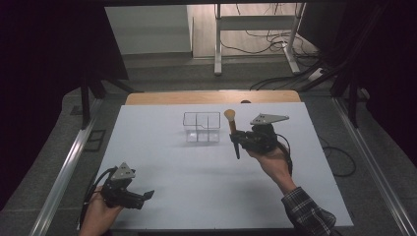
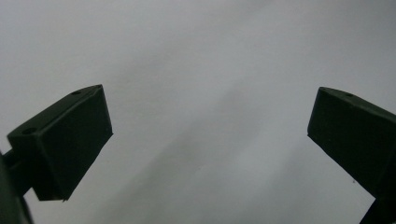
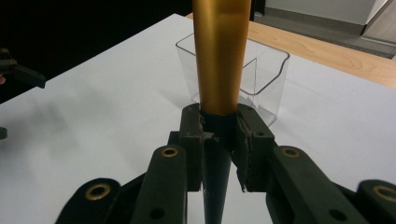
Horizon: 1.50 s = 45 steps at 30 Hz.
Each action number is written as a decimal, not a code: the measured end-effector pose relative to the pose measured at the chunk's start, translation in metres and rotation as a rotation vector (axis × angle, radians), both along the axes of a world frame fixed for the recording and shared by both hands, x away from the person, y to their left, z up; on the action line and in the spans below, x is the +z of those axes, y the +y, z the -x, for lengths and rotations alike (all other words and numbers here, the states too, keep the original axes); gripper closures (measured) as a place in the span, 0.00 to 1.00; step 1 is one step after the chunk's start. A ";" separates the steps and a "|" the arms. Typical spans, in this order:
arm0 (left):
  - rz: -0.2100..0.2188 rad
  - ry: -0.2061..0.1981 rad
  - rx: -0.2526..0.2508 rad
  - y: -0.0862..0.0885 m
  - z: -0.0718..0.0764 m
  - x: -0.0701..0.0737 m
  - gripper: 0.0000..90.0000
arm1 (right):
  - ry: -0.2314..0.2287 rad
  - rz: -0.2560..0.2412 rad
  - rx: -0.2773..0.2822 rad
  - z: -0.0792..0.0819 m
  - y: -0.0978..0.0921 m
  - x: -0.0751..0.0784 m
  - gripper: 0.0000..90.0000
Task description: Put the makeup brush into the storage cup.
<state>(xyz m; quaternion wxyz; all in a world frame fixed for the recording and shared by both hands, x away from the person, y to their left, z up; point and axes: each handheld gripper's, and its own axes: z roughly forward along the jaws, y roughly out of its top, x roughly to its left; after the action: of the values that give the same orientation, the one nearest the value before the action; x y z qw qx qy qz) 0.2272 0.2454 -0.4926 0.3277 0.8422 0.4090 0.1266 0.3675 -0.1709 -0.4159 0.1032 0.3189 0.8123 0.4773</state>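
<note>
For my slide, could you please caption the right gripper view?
Right gripper clamps a gold-and-black makeup brush before a clear plastic divided organizer.

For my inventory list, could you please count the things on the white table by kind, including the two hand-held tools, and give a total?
Makeup brush with gold ferrule and black handle: 1
Clear plastic organiser box with compartments: 1
Black two-jaw tools: 2, the left tool open and holding nothing, the right tool shut on the brush
Total: 4
</note>
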 end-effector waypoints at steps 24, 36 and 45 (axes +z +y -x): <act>0.008 0.027 0.053 0.026 0.009 -0.008 0.00 | -0.008 -0.018 -0.015 -0.028 0.010 0.004 0.82; 0.014 0.033 0.083 0.039 0.013 -0.010 0.00 | -0.024 -0.044 -0.030 -0.042 0.016 0.008 0.82; 0.021 0.037 0.100 0.046 0.016 -0.012 0.00 | -0.031 -0.057 -0.037 -0.050 0.021 0.010 0.82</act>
<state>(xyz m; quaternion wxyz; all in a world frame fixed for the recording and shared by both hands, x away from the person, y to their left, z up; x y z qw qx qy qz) 0.2111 0.2918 -0.5046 0.3220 0.8196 0.4578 0.1229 0.4179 -0.1499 -0.4064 0.1153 0.3290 0.7908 0.5031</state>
